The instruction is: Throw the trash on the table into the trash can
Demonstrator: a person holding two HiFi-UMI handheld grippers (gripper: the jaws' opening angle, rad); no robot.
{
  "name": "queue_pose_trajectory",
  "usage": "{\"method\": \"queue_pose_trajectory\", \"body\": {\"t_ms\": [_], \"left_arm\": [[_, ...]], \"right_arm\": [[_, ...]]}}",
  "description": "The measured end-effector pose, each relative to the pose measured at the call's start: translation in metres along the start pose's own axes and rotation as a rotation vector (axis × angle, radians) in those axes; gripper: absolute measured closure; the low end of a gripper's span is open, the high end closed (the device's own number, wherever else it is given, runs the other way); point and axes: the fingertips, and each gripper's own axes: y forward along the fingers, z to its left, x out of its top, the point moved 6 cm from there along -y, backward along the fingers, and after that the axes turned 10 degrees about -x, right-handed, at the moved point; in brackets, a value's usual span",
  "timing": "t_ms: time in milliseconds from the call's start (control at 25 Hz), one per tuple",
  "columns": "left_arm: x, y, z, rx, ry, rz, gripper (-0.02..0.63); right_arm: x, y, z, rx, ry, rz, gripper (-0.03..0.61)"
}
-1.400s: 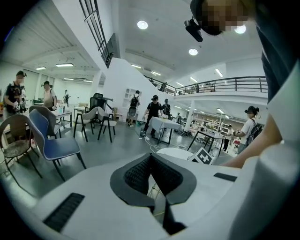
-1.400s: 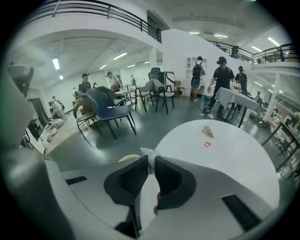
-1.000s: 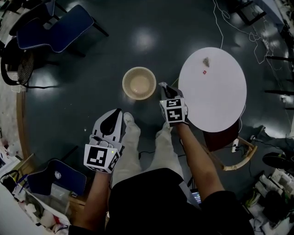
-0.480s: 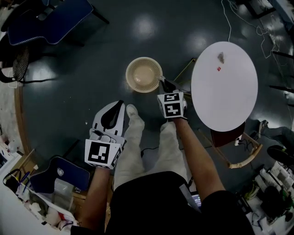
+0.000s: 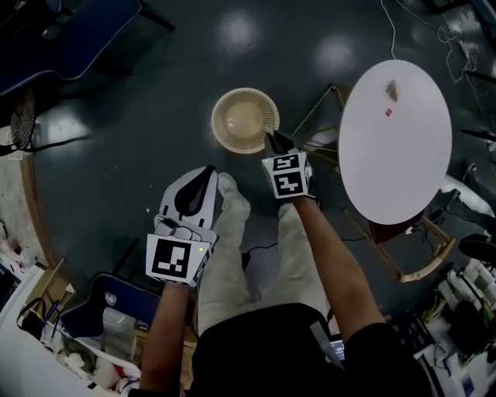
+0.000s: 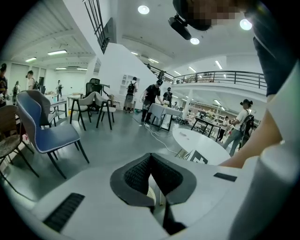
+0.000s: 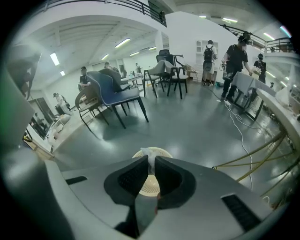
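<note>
A cream round trash can stands on the dark floor, left of the white round table. On the table's far part lie a grey crumpled scrap and a small red piece. My right gripper hangs at the can's right rim, shut on a white crumpled tissue; the can shows right beneath its jaws. My left gripper is lower and to the left, near my shoe, shut with nothing between its pads.
My legs and shoes stand between the grippers. A wooden chair frame sits by the table's near edge. Blue chairs stand at the upper left and lower left. Cables trail on the floor beyond the table.
Both grippers have sunk lower. The right one, still holding the tissue, has come up to the trash can's right rim. The left one stays shut beside my leg.
</note>
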Motion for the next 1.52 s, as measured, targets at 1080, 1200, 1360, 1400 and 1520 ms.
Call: {"method": "queue_pose_trajectory", "body": {"t_ms": [1080, 1200, 1360, 1400, 1520], "left_arm": [[-0.159, 0.099, 0.111, -0.034, -0.079, 0.083, 0.598], [-0.168, 0.101, 0.111, -0.052, -0.076, 0.093, 0.598], [-0.170, 0.102, 0.113, -0.059, -0.074, 0.086, 0.598], [-0.170, 0.102, 0.114, -0.059, -0.074, 0.086, 0.598], [-0.171, 0.102, 0.118, -0.064, -0.068, 0.083, 0.598]], "right_arm": [[-0.072, 0.199, 0.033, 0.008, -0.023, 0.076, 0.520], [-0.080, 0.209, 0.034, 0.006, -0.011, 0.074, 0.520], [-0.085, 0.214, 0.035, 0.016, 0.027, 0.079, 0.452], [-0.085, 0.215, 0.034, 0.014, 0.033, 0.080, 0.449], [-0.088, 0.217, 0.035, 0.015, 0.046, 0.086, 0.417]]}}
